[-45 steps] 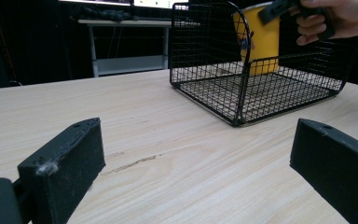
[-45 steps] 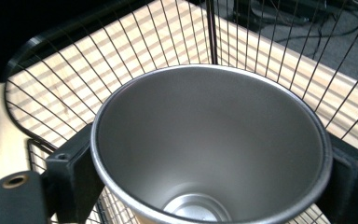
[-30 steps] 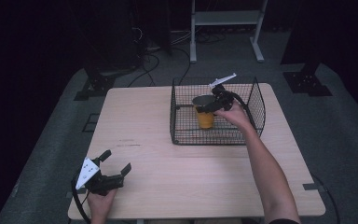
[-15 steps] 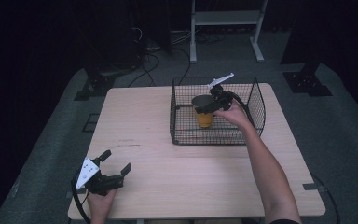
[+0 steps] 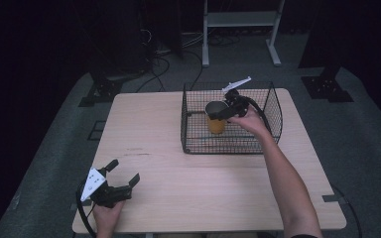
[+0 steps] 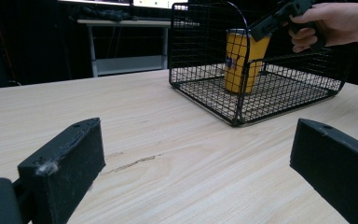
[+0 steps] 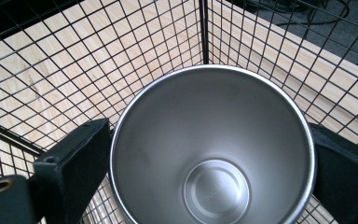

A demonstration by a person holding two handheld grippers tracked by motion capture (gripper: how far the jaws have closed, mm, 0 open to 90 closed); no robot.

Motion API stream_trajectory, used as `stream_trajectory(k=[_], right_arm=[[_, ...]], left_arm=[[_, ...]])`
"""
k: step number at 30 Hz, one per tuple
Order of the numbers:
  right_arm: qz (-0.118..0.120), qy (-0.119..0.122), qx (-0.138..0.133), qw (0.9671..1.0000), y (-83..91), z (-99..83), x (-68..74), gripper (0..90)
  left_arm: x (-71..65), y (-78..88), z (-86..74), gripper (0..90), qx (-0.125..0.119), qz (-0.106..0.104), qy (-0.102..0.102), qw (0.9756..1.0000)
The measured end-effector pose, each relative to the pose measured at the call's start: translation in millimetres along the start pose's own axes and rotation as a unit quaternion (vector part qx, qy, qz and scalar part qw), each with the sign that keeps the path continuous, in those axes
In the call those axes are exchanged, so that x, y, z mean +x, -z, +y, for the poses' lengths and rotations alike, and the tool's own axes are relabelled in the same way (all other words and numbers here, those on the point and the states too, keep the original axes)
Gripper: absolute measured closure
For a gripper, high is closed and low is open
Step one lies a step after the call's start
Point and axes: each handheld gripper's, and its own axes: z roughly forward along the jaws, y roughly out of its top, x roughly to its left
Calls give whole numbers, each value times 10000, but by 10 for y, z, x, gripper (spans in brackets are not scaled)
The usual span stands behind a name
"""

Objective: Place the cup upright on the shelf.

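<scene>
Nothing has shifted: the right tool (image 5: 217,114) still clamps the yellow cup (image 5: 216,123) standing in the basket (image 5: 191,141), left tool (image 5: 121,174) idle, open.

In the right gripper view the bottom edge cuts off the steel cup's (image 7: 214,149) near rim, and the small embossed text inside is unreadable.

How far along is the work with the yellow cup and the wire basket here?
Looks done: the yellow cup stands upright on the floor of the wire basket. In hand: the right gripper has its jaws on either side of the rim. Left, probably: letting go and withdrawing. The left gripper rests open near the table's edge.
</scene>
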Motion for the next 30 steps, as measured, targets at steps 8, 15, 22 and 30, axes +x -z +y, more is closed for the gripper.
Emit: stream_trajectory(k=[8,15,22,30], right_arm=[[-50,-39,-191,9998,95,16,-9,24],[-74,-59,-356,9993,221,36,-19,24],[-56,-143,-607,9980,408,58,-47,25],[142,-210,-627,9977,597,22,-7,26]], left_arm=[[-3,-2,0,23,10,4,-3,10000],[-4,-4,-1,23,26,16,-15,10000],[1,-10,1,23,49,43,-19,10000],[-1,-13,0,23,55,43,-17,10000]])
